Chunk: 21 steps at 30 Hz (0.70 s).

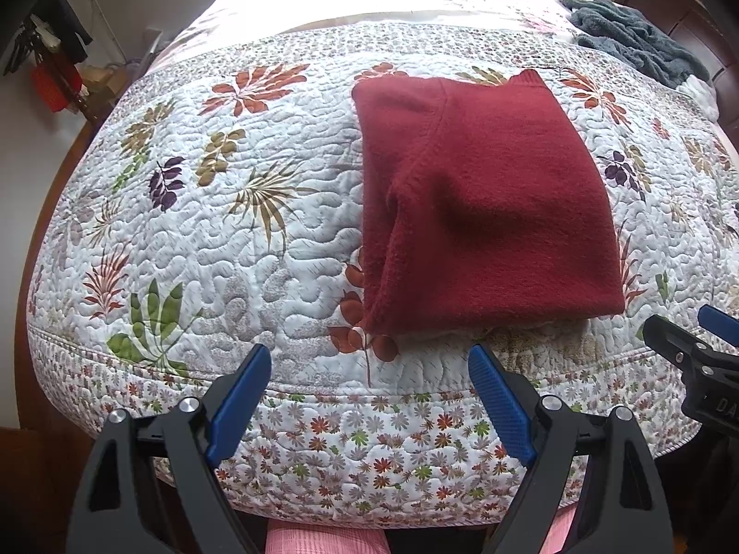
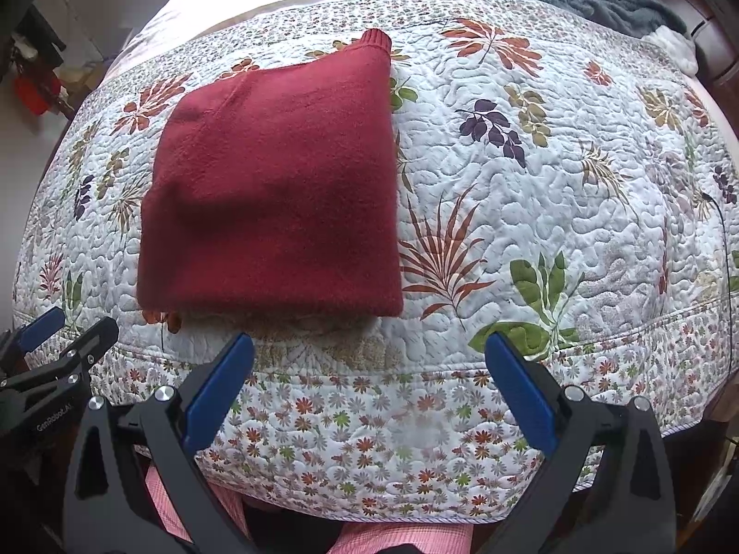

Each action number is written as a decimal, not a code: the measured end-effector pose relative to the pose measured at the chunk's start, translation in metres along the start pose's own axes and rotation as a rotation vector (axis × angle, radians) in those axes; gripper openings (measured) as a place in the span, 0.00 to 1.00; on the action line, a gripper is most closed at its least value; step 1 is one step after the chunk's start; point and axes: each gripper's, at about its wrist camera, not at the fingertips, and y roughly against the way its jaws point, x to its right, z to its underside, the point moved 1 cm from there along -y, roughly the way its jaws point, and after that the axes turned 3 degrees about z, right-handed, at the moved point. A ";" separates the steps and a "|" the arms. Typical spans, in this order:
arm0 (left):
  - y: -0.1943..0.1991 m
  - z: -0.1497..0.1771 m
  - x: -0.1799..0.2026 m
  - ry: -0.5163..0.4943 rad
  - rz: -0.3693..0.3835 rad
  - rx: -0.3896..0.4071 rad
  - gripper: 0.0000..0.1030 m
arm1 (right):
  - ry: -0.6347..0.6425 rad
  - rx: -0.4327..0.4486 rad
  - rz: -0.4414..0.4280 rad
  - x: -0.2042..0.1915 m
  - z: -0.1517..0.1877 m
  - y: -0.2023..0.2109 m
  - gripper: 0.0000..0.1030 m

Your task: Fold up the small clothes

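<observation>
A dark red knit garment (image 1: pixel 485 203) lies folded into a rough rectangle on the floral quilt, a ribbed cuff or hem poking out at its far corner; the right wrist view shows it left of centre (image 2: pixel 272 194). My left gripper (image 1: pixel 369 360) is open, held back over the near edge of the bed, just short of the garment's near left corner, with nothing between its blue pads. My right gripper (image 2: pixel 369 346) is open too, near the garment's near right corner, empty. Each gripper shows at the side of the other's view: the right one (image 1: pixel 693 337), the left one (image 2: pixel 64 328).
The quilted bed cover (image 1: pixel 231 231) spreads wide on both sides of the garment. A grey-blue fleecy cloth (image 1: pixel 637 37) is heaped at the far right by a wooden headboard. A person's pink checked legs (image 2: pixel 406 540) stand against the bed's near edge. Clutter sits at far left.
</observation>
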 end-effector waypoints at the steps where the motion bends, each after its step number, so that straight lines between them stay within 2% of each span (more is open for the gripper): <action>1: 0.000 0.000 0.000 -0.001 -0.002 0.001 0.85 | 0.001 0.002 0.001 0.000 -0.001 0.000 0.97; 21: -0.001 -0.002 -0.001 0.002 -0.009 0.003 0.85 | -0.013 -0.002 0.007 0.007 -0.002 -0.007 0.97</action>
